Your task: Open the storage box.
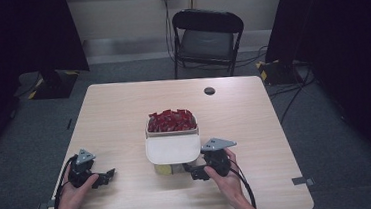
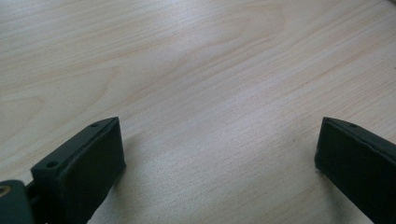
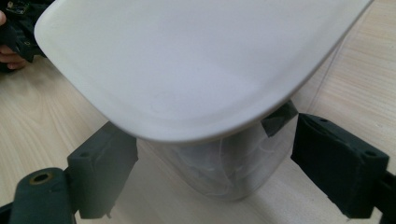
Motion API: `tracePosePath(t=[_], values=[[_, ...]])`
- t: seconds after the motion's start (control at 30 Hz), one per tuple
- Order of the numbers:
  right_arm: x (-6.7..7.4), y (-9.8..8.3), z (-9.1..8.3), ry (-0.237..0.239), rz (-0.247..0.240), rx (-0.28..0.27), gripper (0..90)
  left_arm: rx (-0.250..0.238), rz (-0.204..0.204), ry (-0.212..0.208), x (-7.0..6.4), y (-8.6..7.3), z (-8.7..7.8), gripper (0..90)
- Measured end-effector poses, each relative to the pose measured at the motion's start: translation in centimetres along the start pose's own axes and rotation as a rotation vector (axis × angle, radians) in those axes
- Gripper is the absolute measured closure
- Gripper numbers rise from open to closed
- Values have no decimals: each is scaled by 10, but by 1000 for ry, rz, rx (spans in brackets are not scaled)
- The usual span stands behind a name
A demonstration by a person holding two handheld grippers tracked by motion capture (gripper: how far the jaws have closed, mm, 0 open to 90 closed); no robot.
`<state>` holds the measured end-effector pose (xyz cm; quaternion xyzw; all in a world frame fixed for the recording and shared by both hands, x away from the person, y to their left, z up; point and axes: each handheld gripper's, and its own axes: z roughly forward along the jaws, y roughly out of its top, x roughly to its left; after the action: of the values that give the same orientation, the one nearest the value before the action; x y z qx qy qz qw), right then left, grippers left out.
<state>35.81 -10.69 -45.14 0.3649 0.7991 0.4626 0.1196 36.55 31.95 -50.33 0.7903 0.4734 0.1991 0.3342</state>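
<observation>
Right gripper [image 3: 210, 158]: black jaws spread wide, one on either side of a clear plastic container [image 3: 229, 168], neither pad pressing on its wall. Container upright on the wooden table [image 3: 355, 84], just under the white lid [image 3: 187, 65], which overhangs it and hides its top; dark piece of tape [image 3: 279, 117] at the lid's edge. From the high view, right gripper [image 1: 195, 172] low at the front of the table, pointing left at the container [image 1: 164, 169], something yellowish showing inside. Directly behind, a white bin [image 1: 171, 130] heaped with red packets [image 1: 171, 120]. Left gripper [image 1: 110, 174] well apart to the left, resting near the table's front edge; jaws [image 2: 219, 163] likewise spread, only bare wood between them. Black folding chair [image 1: 207, 37] beyond the far side of the table.
</observation>
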Motion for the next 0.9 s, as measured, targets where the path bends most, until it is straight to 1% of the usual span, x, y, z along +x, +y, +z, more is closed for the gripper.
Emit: tracePosePath(t=[0.33, 0.57, 0.7, 0.9], values=[[0, 3, -4, 10, 4, -25, 124, 0, 0, 0, 0, 0, 0, 8], [1, 5, -5, 6, 0, -31, 121, 0, 0, 0, 0, 0, 0, 8], [2, 6, -7, 0, -10, -47, 123, 0, 0, 0, 0, 0, 0, 8], [2, 8, -8, 1, -7, -51, 120, 0, 0, 0, 0, 0, 0, 8]])
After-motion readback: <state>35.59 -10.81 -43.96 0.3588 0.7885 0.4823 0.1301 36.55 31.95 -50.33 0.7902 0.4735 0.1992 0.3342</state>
